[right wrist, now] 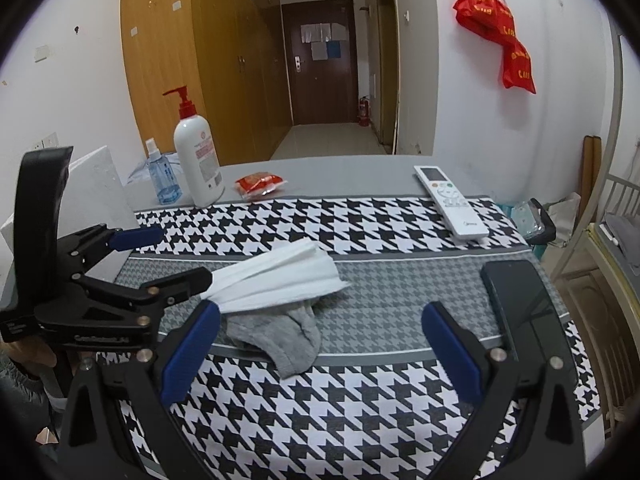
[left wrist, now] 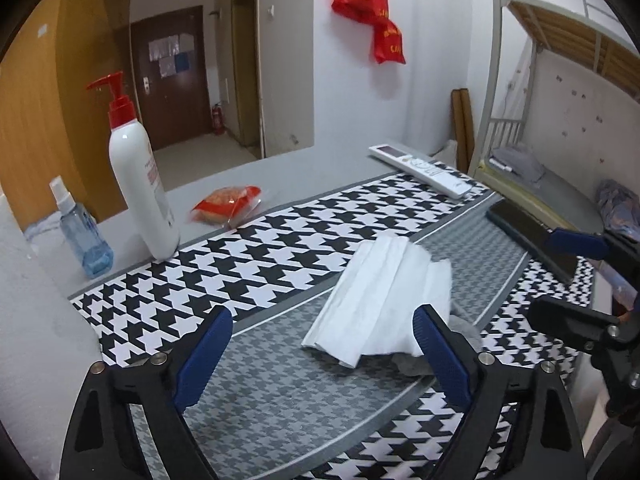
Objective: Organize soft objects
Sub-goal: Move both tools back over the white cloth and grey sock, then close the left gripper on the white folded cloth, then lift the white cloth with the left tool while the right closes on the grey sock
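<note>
Houndstooth mat (right wrist: 360, 232) covers the table. At its far edge: pump bottle (right wrist: 199, 160) upright, spray bottle (right wrist: 162, 178) just beside it, red packet (right wrist: 260, 184) lying near. Remote (right wrist: 450, 202) lies on the mat's far right; phone (right wrist: 520, 304) flat nearer. Red bags (right wrist: 500, 36) hang on the wall.

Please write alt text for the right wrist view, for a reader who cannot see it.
A folded white cloth lies over a grey cloth on a houndstooth table mat, ahead of the open right claw. The left claw, also open, reaches the white cloth from the left.
</note>
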Available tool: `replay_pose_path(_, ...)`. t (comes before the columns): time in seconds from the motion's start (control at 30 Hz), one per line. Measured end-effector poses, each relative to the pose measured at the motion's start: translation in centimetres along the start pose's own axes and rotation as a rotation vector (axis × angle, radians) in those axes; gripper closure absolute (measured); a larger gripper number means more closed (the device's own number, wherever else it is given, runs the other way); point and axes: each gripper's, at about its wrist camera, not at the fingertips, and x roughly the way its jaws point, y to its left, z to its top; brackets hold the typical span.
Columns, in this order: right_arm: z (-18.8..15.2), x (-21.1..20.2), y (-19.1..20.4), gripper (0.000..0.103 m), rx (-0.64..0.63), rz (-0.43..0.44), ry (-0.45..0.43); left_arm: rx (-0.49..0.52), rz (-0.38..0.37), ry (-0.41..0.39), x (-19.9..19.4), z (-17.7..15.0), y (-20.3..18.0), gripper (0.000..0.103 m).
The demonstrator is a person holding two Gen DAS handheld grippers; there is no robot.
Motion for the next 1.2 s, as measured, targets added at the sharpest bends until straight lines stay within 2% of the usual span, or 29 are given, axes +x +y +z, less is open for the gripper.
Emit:
replay_pose_path(0.27,-0.2,0.8,-0.5,0.001,0.006,0.004,0.019,0.034,-0.041,0.043,1.8,0.2,-0.7,0.019)
replay_pose_path(0.33,-0.2,0.9,-0.6,0.001,0.007,0.002,0.025,0.043,-0.039,0.069,2.5,0.1,-0.9,0.026)
replay_pose_path(0.5,-0.3,1.2,-0.7,0.001,0.003,0.004,0.037,0.047,-0.054,0.091,3.4,-0.1,-1.2,0.035)
replay_pose_path(0.57,-0.4,1.3,-0.8,0.001,0.004,0.007,0.042,0.051,-0.056,0.095,3.6,-0.1,-1.2,0.041)
replay_pose_path(0.63,-0.5,1.4,-0.8,0.001,0.002,0.004,0.045,0.048,-0.058,0.102,3.9,-0.2,-1.2,0.051)
replay_pose_path(0.77,-0.5,1.5,-0.7,0.001,-0.002,0.008,0.053,0.047,-0.053,0.126,4.4,-0.4,-1.1,0.058)
replay_pose_path(0.83,-0.5,1.6,-0.7,0.001,-0.004,0.012,0.055,0.036,-0.057,0.143,4.8,-0.4,-0.9,0.071)
replay_pose_path(0.87,-0.5,1.7,-0.7,0.001,-0.004,0.014,0.057,0.033,-0.056,0.15,5.0,-0.5,-0.8,0.074)
replay_pose_path(0.93,-0.5,1.9,-0.5,0.001,-0.006,0.022,0.062,0.035,-0.044,0.17,5.5,-0.6,-0.8,0.092)
replay_pose_path(1.03,-0.7,2.3,-0.1,0.001,-0.018,0.024,0.081,0.029,-0.03,0.163,5.5,-0.6,-0.6,0.098)
replay_pose_path(1.2,-0.5,2.4,0.2,0.001,-0.035,0.029,0.089,0.005,-0.033,0.159,5.2,-0.8,0.2,0.099)
